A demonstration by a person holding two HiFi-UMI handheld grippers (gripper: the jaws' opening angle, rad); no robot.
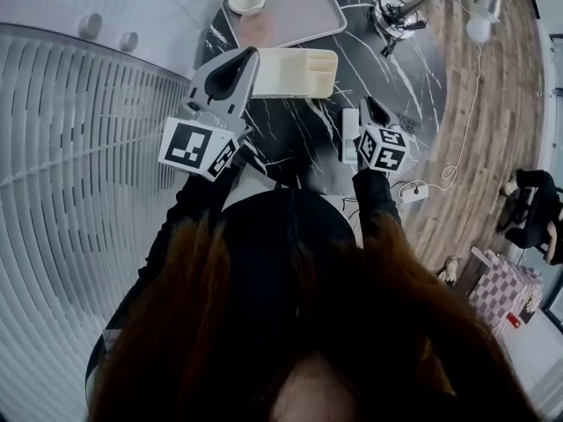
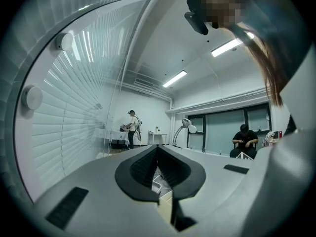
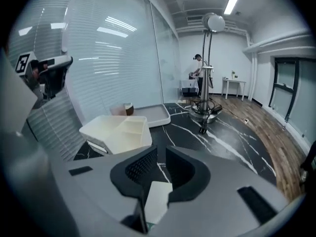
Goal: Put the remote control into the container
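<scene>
Gripper on right [image 3: 161,153], jaws together, hovers over remote control [image 3: 157,200].

- The head view looks from above the person's head steeply down. The black marble table [image 1: 413,69] lies well below it, toward 12 o'clock.
- The left gripper view sits low and faces level across the room, with slatted blinds [image 2: 64,132] at 9 o'clock.
- The right gripper view tilts down, close over the tabletop. With the head view it shares the cream container [image 3: 143,135], the tray [image 3: 163,118] and the desk lamp [image 3: 214,22].
</scene>
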